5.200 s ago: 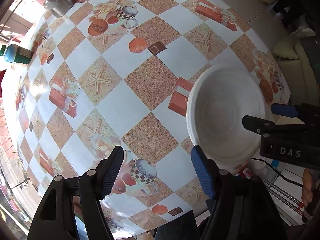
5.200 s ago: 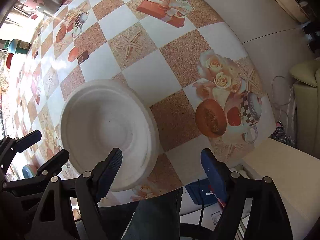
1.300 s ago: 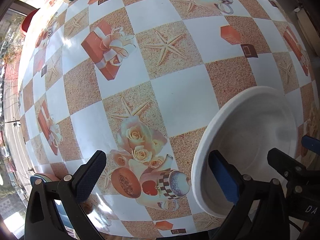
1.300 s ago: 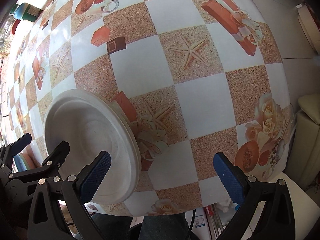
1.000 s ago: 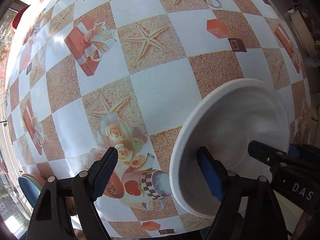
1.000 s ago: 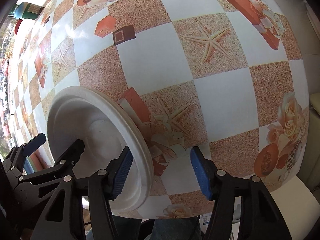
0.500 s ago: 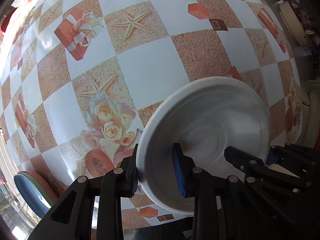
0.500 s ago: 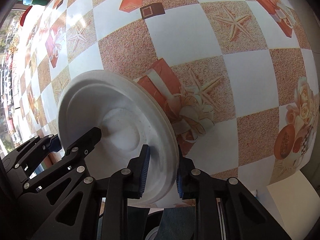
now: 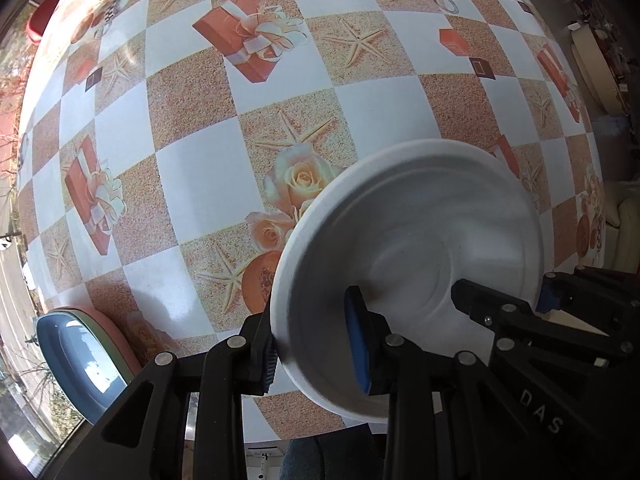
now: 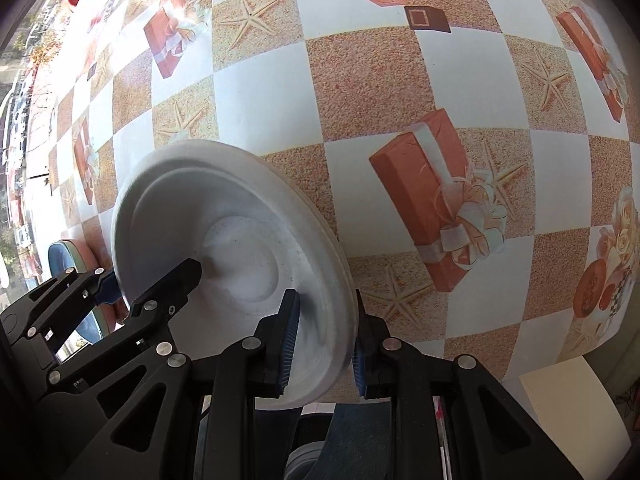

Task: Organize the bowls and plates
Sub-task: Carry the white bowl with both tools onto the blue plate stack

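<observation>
A white foam plate [image 9: 416, 240] is held off the patterned table between both grippers. My left gripper [image 9: 314, 344] is shut on its near left rim, one blue pad inside and one outside. My right gripper [image 10: 322, 340] is shut on the opposite rim of the same plate [image 10: 224, 240], which looks like a thin stack at its edge. Each gripper shows in the other's view: the right one in the left wrist view [image 9: 540, 300], the left one in the right wrist view [image 10: 132, 284]. The plate is tilted.
The table [image 9: 200, 168] wears a checked cloth printed with gift boxes, starfish and roses. A blue and pink chair seat [image 9: 80, 352] stands past the table's near left edge. A red object [image 9: 40, 16] lies at the far left. A sofa [image 9: 624, 220] is at the right.
Both grippers closed from wide open onto opposite rims of the plate. The plate has since risen off the table and shifted left over the roses.
</observation>
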Demonstrator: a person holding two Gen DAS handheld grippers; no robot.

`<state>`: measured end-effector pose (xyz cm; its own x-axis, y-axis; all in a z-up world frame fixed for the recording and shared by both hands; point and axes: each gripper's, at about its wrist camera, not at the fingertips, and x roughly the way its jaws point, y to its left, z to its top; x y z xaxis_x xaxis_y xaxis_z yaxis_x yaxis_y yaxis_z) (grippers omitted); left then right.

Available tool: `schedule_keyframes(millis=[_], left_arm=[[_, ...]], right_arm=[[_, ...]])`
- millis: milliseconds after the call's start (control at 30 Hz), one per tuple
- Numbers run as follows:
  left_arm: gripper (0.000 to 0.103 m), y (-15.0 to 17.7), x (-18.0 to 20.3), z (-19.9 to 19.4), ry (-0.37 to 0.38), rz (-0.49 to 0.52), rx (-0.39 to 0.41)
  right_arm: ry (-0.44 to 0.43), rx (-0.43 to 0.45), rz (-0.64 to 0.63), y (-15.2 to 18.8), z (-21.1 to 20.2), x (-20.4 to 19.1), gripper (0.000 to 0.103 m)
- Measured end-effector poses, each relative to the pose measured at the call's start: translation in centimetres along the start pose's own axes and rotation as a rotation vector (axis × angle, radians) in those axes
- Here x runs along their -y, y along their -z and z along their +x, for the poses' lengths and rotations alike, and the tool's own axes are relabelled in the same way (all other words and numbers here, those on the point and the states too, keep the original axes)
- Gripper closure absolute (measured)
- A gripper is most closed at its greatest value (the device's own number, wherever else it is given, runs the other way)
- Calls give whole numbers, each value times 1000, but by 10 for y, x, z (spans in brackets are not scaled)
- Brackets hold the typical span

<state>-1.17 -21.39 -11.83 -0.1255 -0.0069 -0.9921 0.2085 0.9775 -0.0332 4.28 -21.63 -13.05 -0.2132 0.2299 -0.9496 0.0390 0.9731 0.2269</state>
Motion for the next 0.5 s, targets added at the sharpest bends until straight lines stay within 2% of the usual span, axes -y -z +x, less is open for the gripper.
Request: schedule_keyframes(millis=[300,500], left_arm=[[70,17,-32,-13,4,-32,39],[70,27,-52,-25,7,-69,74]], right_arm=[[27,24,-58,0,-9,-52,78],[50,44,-104,-19,-12,-95,78]])
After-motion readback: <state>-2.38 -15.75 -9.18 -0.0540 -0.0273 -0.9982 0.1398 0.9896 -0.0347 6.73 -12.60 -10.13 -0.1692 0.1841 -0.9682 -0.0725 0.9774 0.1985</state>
